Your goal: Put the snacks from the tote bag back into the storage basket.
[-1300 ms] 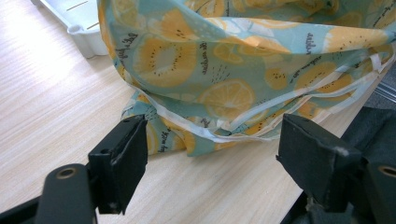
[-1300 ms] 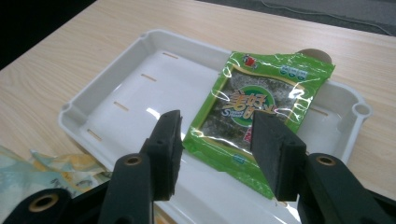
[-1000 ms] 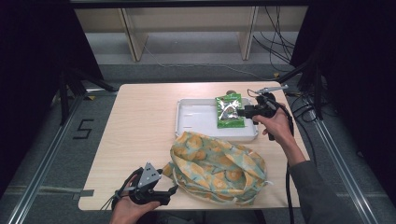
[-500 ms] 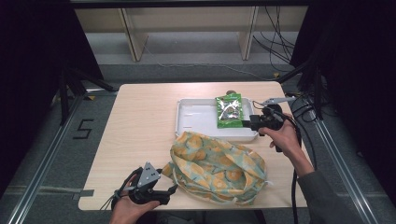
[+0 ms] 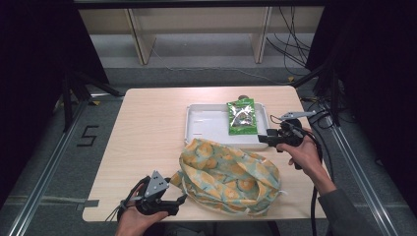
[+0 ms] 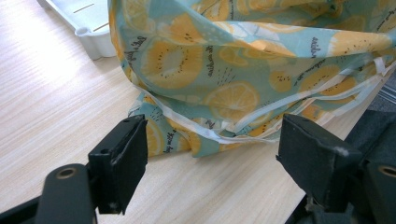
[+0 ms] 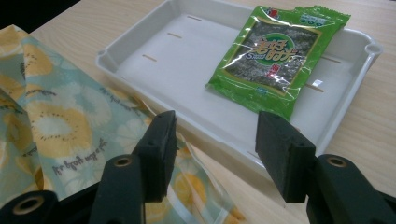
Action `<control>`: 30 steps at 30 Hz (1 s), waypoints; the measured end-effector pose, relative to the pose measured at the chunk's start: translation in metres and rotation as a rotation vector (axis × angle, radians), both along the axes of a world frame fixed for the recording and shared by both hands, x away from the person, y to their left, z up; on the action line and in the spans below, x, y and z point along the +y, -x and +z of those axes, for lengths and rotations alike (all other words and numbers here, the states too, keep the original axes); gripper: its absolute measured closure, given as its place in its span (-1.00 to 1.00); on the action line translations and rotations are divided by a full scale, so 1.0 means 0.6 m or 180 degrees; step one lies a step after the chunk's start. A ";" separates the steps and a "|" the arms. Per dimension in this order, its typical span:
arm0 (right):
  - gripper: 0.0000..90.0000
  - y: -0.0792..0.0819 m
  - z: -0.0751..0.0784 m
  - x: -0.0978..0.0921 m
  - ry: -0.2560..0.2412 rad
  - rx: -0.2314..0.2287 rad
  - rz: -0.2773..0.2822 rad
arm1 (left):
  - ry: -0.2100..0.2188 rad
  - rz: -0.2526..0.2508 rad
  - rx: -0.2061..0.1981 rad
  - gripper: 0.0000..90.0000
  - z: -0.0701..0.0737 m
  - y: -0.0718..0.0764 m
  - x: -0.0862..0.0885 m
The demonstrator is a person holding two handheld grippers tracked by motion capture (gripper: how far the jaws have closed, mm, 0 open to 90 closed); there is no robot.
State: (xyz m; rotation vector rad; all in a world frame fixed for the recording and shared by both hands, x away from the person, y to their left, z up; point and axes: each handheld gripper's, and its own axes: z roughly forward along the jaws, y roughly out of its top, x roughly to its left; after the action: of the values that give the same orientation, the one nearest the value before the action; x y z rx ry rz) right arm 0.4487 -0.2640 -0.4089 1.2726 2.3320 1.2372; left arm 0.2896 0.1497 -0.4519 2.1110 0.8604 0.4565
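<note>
A green snack packet (image 5: 241, 117) (image 7: 279, 53) lies in the right part of a white tray (image 5: 206, 123) (image 7: 154, 65). In front of the tray sits a crumpled cloth bag (image 5: 228, 174) (image 6: 243, 70) (image 7: 51, 121) printed with orange slices on teal. My right gripper (image 5: 261, 139) (image 7: 215, 154) is open just outside the tray's near right rim, jaws pointing at the tray with nothing between them. My left gripper (image 5: 181, 202) (image 6: 210, 158) is open at the table's front edge, jaws aimed at the bag's white-edged hem (image 6: 224, 133), not touching it.
The light wooden table (image 5: 147, 137) has bare room on its left half. Shelving legs and cables stand on the floor behind it. Metal rails run along both sides, and a "5" mark (image 5: 88, 135) is on the floor at left.
My right gripper has drawn back from over the packet in the tray, toward the near right, and now sits outside the tray's rim. The left gripper has barely moved.
</note>
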 end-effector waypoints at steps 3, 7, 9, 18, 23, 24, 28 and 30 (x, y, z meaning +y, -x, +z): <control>0.05 0.005 -0.004 -0.001 -0.0018 0.0037 0.0002 | -0.0020 -0.0009 -0.0003 -0.47 0.000 0.000 0.000; 0.02 0.012 -0.010 -0.007 0.0013 0.0032 0.0023 | 0.0000 0.0004 -0.0002 -0.47 0.000 0.000 -0.001; 0.00 0.018 -0.011 -0.010 0.0018 0.0076 -0.0005 | 0.0025 0.0017 -0.0008 -0.47 -0.001 0.000 -0.001; -0.03 0.032 -0.017 -0.016 -0.0062 0.0038 -0.0006 | -0.0041 -0.0034 -0.0024 -0.47 0.000 -0.002 0.001; -0.04 0.041 -0.016 -0.019 -0.0087 0.0052 -0.0012 | 0.0023 0.0012 -0.0003 -0.47 -0.001 0.000 -0.001; -0.04 0.043 -0.016 -0.021 -0.0040 0.0037 -0.0019 | 0.0015 0.0002 -0.0018 -0.47 -0.001 -0.001 0.000; -0.05 0.048 -0.020 -0.027 -0.0067 0.0034 0.0019 | -0.0045 -0.0038 -0.0031 -0.47 0.000 -0.002 0.001; -0.05 0.055 -0.021 -0.027 -0.0123 0.0059 -0.0037 | -0.0033 -0.0040 -0.0028 -0.47 0.000 -0.002 0.001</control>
State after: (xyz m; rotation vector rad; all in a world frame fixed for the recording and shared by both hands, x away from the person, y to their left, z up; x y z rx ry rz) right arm 0.4157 -0.2804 -0.4216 1.3134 2.3209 1.2784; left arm 0.2911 0.1502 -0.4521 2.1214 0.8409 0.4641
